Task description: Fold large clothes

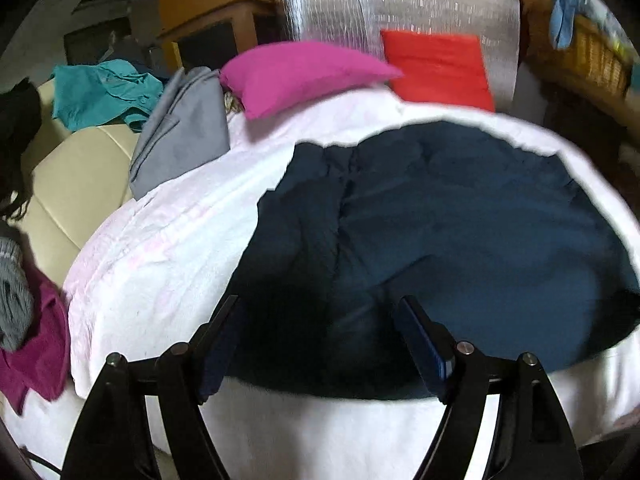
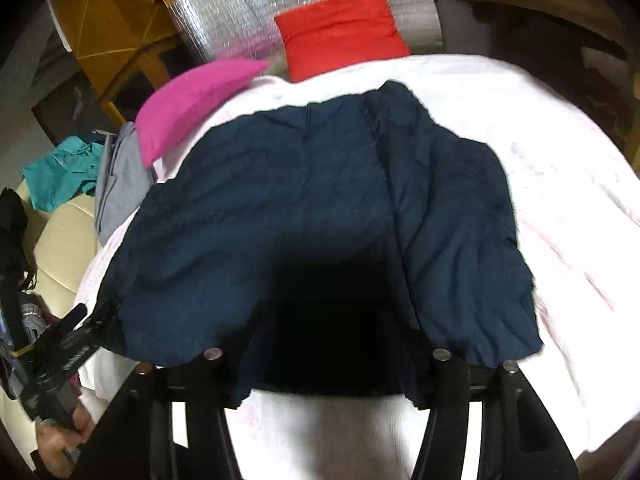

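The navy garment (image 1: 440, 240) is spread on the white sheet (image 1: 168, 264) ahead of both tools. The left gripper (image 1: 320, 344) is released, empty. The right gripper (image 2: 328, 360) is draped by the hem; its grip cannot be told. Edges should be squared before creasing.

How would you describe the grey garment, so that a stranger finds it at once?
Look at the white bed cover, then its far left edge. The grey garment lies there, beside the pink pillow. Its neighbours are teal and pink; it alone is plain grey.

free: white bedcover (image 1: 168, 280) right of navy garment (image 2: 280, 208) | blocked: pink pillow (image 1: 304, 72), red cushion (image 2: 340, 28) behind
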The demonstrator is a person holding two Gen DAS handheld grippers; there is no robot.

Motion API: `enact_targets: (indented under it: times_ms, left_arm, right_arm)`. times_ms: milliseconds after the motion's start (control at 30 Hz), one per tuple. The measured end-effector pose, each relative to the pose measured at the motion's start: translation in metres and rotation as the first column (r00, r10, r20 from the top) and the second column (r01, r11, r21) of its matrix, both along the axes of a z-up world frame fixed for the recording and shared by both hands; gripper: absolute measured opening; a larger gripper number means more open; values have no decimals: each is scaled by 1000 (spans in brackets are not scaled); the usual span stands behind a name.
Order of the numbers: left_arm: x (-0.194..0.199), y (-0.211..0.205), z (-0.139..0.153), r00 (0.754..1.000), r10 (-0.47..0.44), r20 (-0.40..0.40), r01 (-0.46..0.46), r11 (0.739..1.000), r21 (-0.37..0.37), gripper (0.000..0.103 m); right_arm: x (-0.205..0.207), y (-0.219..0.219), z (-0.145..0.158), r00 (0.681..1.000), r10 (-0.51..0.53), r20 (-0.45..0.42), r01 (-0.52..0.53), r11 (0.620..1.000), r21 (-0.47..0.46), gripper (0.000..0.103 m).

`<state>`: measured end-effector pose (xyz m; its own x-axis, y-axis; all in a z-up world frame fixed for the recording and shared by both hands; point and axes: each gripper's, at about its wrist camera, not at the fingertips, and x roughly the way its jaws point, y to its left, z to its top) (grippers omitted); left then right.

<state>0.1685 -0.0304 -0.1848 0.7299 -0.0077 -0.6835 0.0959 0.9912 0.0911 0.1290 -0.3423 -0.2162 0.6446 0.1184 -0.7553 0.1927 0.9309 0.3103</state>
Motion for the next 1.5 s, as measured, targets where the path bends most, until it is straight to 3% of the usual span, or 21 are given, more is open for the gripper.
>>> enact_targets:
  times_ms: [200, 300, 433, 633, 1033, 1233, 1500]
  left_arm:
    - [-44, 8, 57, 990, 29, 137, -29, 1000, -2, 80]
    - [-60, 9, 82, 981, 43, 189, -43, 999, -5, 91]
    - [-87, 5, 118, 955, 54, 290, -54, 999, -8, 94]
    - [-123, 7, 157, 929, 58, 364, -33, 997, -73, 97]
    - [-167, 4, 193, 900, 63, 431, -49, 998, -43, 97]
    - [-178, 2, 200, 898, 54, 438, -41, 998, -38, 97]
    - [-188, -8, 205, 895, 6, 447, -20, 999, 27, 97]
  right_arm:
    - [-48, 23, 33, 996, 0, 87, 10, 994, -110, 65]
    - [-66, 29, 56, 990, -2, 140, 24, 987, -157, 69]
    - [-91, 32, 93, 978, -6, 209, 46, 981, -189, 73]
    - [-123, 47, 137, 967, 3, 255, 59, 970, -237, 76]
    - [-168, 76, 179, 949, 34, 315, 54, 962, -267, 80]
    - [-178, 75, 184, 946, 10, 324, 76, 965, -251, 80]
    - [-179, 82, 183, 952, 4, 305, 69, 971, -228, 80]
